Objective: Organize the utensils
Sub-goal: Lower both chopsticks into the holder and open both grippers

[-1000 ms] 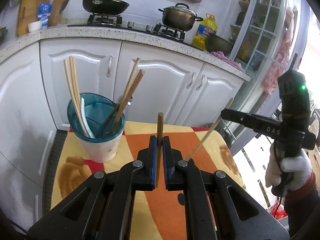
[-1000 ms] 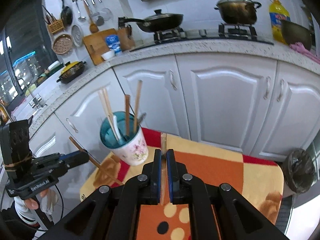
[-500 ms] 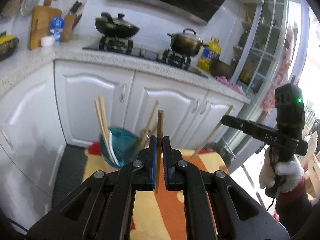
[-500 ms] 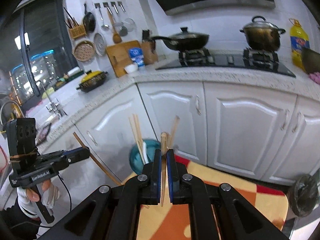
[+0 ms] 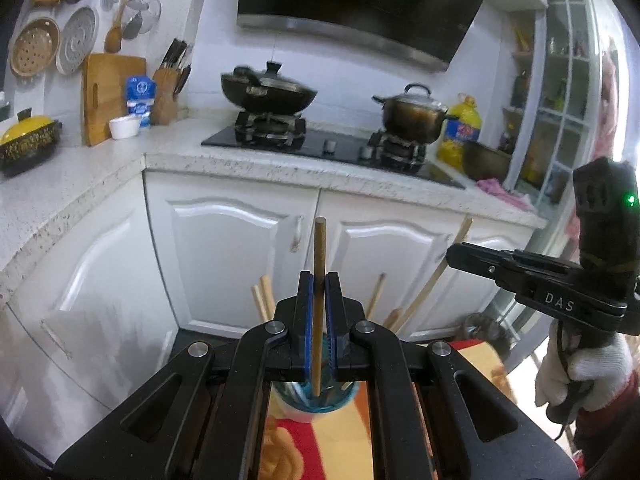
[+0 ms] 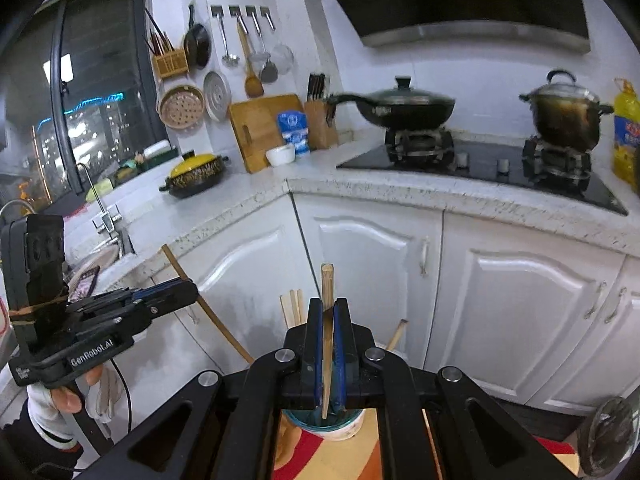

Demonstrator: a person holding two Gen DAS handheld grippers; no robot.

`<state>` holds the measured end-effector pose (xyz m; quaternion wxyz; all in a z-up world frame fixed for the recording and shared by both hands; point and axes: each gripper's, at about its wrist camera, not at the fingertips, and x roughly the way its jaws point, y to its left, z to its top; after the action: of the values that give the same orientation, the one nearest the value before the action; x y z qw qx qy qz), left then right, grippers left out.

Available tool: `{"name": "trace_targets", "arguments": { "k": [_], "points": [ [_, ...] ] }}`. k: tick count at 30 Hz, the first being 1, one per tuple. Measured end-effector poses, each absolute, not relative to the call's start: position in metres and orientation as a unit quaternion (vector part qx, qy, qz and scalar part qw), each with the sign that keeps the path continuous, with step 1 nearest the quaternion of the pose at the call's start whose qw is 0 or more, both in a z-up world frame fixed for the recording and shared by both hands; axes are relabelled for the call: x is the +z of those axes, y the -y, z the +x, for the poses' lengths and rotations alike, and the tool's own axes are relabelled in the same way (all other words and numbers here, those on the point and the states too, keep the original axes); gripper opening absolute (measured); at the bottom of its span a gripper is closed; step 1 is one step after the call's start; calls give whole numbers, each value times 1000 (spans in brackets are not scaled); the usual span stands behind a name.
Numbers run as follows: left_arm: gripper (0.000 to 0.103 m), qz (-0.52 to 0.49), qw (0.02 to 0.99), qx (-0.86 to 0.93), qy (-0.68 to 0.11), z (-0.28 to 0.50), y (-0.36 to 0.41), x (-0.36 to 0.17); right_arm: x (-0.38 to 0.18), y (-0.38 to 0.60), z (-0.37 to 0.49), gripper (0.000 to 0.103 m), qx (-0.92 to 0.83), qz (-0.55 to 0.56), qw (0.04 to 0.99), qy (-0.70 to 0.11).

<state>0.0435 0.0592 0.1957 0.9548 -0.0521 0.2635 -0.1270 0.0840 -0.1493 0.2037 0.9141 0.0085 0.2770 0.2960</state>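
Teal plastic lines the utensil cup [image 5: 318, 398], and every place here is given from that cup. It stands on the orange and yellow cloth [image 5: 340, 452], and in each wrist view it sits directly under the clamped tips, mostly hidden by the gripper body. The left gripper [image 5: 316, 292] has its blue pads pressed together on a dark brown chopstick [image 5: 319, 256]; the stick stands nearly upright, its lower end reaching down to the cup's mouth, though whether it has passed the rim I cannot tell. The right gripper [image 6: 328, 320] is likewise clamped on a pale bamboo chopstick [image 6: 327, 284], also near vertical, with its lower tip showing against the teal interior. Several other chopsticks [image 5: 260, 300] already lean out of the cup to either side of the tips.

The relation that matters is vertical: each held stick's long axis points down at the cup opening, so the coming move, as I judge it, is a short drop or lowering and then a release. Both hands look about equally near the cup, one to each side of it. The risk is the two sticks or grippers fouling each other, or catching the leaning chopsticks, above the same small mouth
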Motion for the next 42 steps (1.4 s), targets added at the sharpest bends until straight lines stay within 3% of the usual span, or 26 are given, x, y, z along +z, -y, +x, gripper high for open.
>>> {"name": "trace_targets", "arguments": {
  "k": [12, 23, 25, 27, 32, 34, 36, 42],
  "points": [
    [4, -68, 938, -101, -326, 77, -57, 125, 130, 141, 129, 5, 292, 25, 887, -358],
    [4, -69, 933, -92, -341, 85, -45, 105, 111, 150, 135, 5, 281, 35, 888, -361],
    [4, -67, 934, -90, -341, 84, -43, 105, 111, 148, 131, 9, 283, 25, 890, -357],
    [4, -64, 934, -89, -340, 84, -42, 105, 112, 147, 128, 22, 292, 26, 888, -355],
    [4, -66, 934, -83, -341, 83, -43, 106, 113, 150, 121, 24, 294, 30, 887, -354],
    [7, -66, 934, -79, -341, 81, -44, 106, 114, 154, 117, 27, 295, 36, 887, -355],
    [19, -67, 935, -77, -340, 78, -44, 106, 115, 157, 113, 33, 296, 39, 887, -352],
    [40, -74, 936, -77, -336, 69, -44, 108, 115, 163, 106, 36, 287, 34, 890, -352]
  ]
}}
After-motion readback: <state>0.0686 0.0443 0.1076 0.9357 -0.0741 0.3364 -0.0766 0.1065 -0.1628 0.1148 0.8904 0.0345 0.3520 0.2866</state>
